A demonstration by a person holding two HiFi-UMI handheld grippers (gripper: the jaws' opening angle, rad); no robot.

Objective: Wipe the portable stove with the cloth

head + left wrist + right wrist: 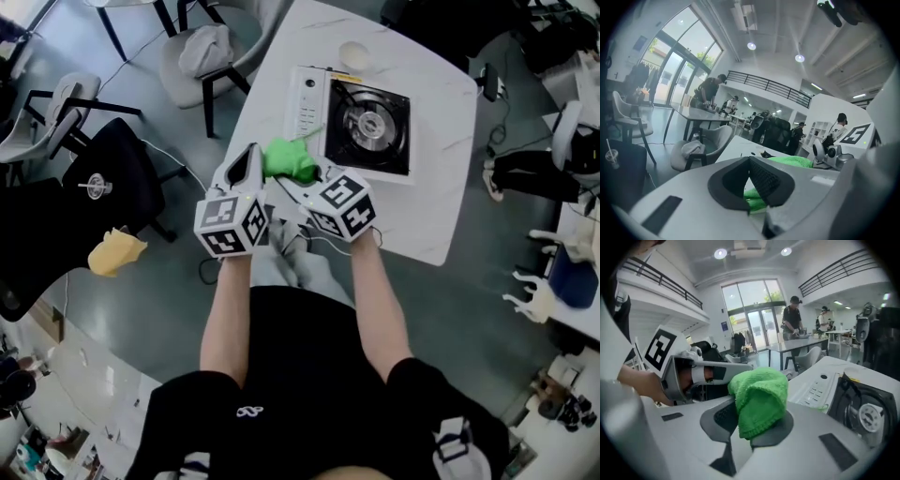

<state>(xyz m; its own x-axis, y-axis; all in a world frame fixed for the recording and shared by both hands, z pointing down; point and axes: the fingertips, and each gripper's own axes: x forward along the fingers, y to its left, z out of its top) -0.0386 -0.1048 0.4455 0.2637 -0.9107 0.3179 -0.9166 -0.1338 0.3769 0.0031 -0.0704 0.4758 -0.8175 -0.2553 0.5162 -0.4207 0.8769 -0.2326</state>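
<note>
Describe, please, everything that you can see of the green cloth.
The cloth is bright green, knitted-looking and soft, bunched into a folded lump. It is held up off the table, near the stove's control side. The right gripper pinches it; the left gripper also closes on a fold.

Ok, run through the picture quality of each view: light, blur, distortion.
Head view: even light, edges bent by the wide lens, stove fairly sharp. Left gripper view: fisheye, dark corners, ceiling lamps flaring, its own jaws soft. Right gripper view: same fisheye, windows washed out, cloth crisp.
</note>
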